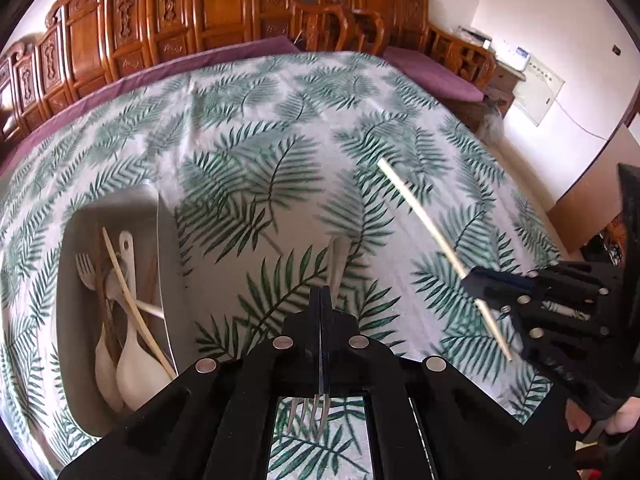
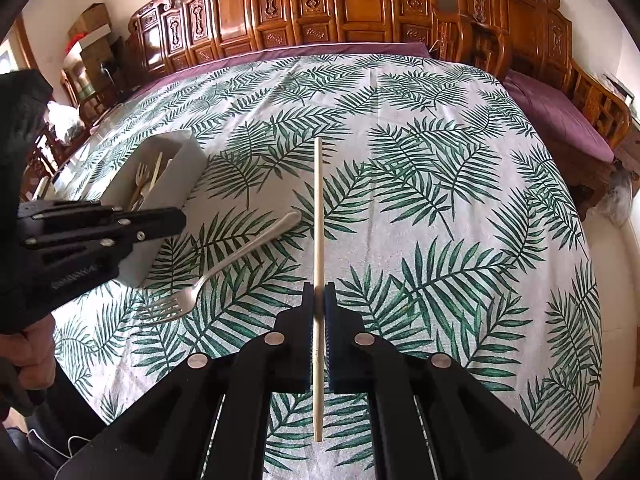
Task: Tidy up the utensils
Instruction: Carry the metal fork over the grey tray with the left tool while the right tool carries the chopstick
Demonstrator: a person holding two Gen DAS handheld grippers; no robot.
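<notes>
- Left hand-held gripper (image 1: 323, 300): jaws closed on the neck of a silver metal fork (image 2: 224, 262). In the left wrist view the tines show at lower centre, behind the jaws; the handle runs up past the fingertips.
- Right hand-held gripper (image 2: 319, 304): jaws clamped on a pale wooden chopstick (image 2: 318, 240), gripped below its middle, both ends free; it stands vertical at frame centre in the right wrist view.
- Both utensils are held clear of the surface, which is covered by a white cloth printed with green fern leaves (image 2: 440, 208).
- Target: white rectangular plastic bin (image 1: 160, 248), left of frame in the left wrist view, already holding white spoons, a fork and chopsticks.
- Step in hand, judged: carry phase, both picks done, neither utensil deposited.
- Next move calls for: swing each utensil over the bin opening, align it lengthwise with the bin, then release. Left is nearer, so the fork likely goes first.
</notes>
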